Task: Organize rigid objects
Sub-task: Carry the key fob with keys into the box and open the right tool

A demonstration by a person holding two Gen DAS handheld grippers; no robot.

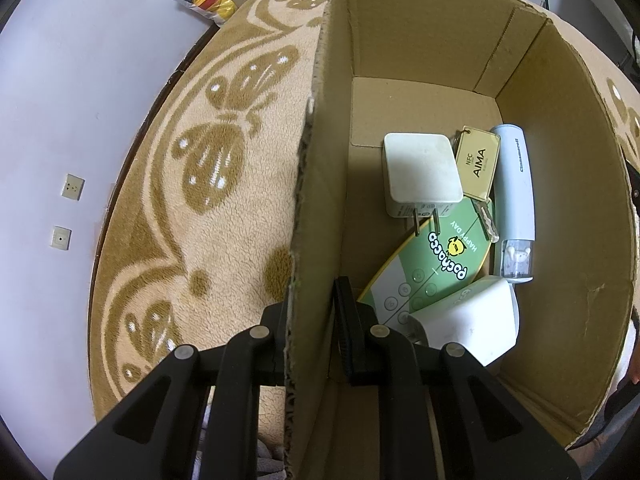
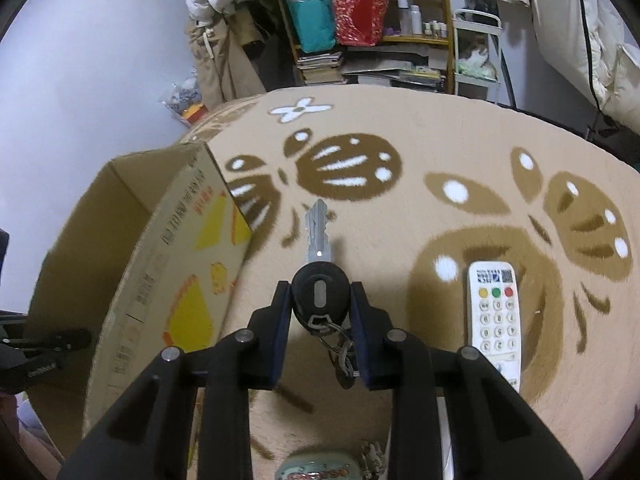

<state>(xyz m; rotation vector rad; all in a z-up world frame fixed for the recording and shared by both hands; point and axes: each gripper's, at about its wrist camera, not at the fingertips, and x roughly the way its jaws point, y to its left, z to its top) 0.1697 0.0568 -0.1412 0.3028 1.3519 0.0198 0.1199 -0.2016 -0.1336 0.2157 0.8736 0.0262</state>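
Note:
My left gripper [image 1: 314,300] is shut on the near left wall of an open cardboard box [image 1: 320,152], one finger outside and one inside. In the box lie a white plug adapter [image 1: 420,174], a tan AIMA key tag [image 1: 478,164], a pale blue tube-shaped device [image 1: 514,200], a green Pochacco remote [image 1: 436,264] and a white block [image 1: 472,324]. My right gripper [image 2: 320,304] is shut on the black head of a key [image 2: 319,292], held above the blanket with its silver blade pointing forward. The box [image 2: 160,264] stands to its left.
A beige blanket with brown butterfly pattern [image 2: 400,152] covers the surface. On it, right of my right gripper, lies a white remote [image 2: 496,312]. A greenish object [image 2: 320,468] shows at the bottom edge. Cluttered shelves [image 2: 372,24] stand beyond the blanket.

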